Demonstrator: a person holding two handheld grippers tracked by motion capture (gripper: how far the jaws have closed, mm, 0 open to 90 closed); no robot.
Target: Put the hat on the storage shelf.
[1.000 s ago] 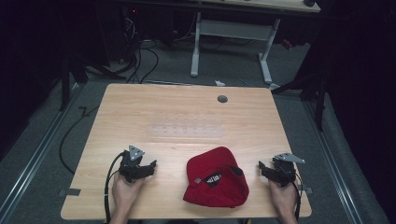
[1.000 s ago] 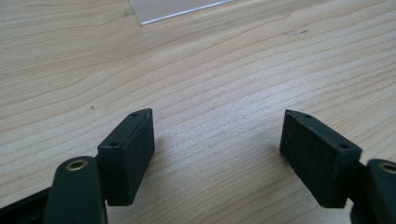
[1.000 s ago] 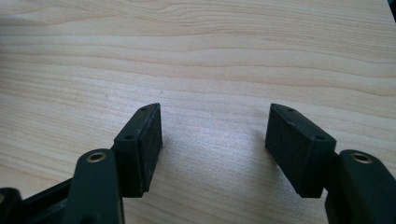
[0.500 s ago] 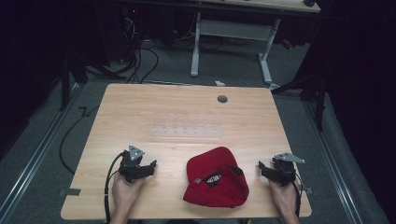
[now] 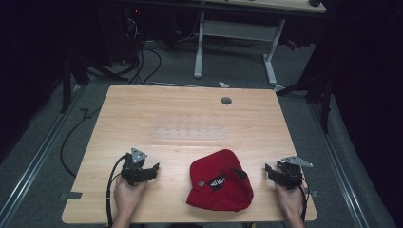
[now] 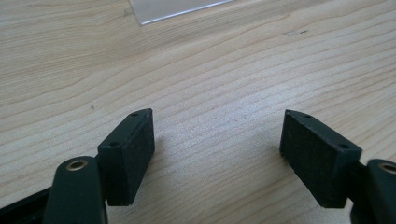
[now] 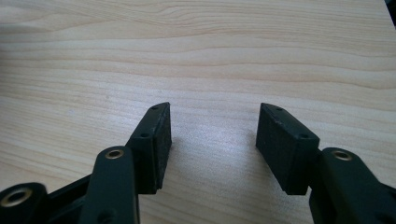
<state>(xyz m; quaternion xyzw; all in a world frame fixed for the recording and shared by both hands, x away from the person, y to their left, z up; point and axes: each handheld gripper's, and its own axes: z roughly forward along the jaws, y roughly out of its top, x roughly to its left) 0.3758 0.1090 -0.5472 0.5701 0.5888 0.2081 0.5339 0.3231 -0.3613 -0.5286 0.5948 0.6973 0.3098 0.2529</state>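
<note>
A red cap (image 5: 219,183) lies crumpled near the front edge of a wooden table (image 5: 190,114), a small label with white lettering on its dark patch. The left gripper (image 5: 153,169) and right gripper (image 5: 269,170) rest either side of it — both apart from the fabric, jaws spread wide over bare wood, holding nothing.

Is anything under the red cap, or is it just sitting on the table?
The red cap lies on the wooden table between both open grippers. Nothing sticks out past its edges; whatever its fabric covers is hidden.
</note>
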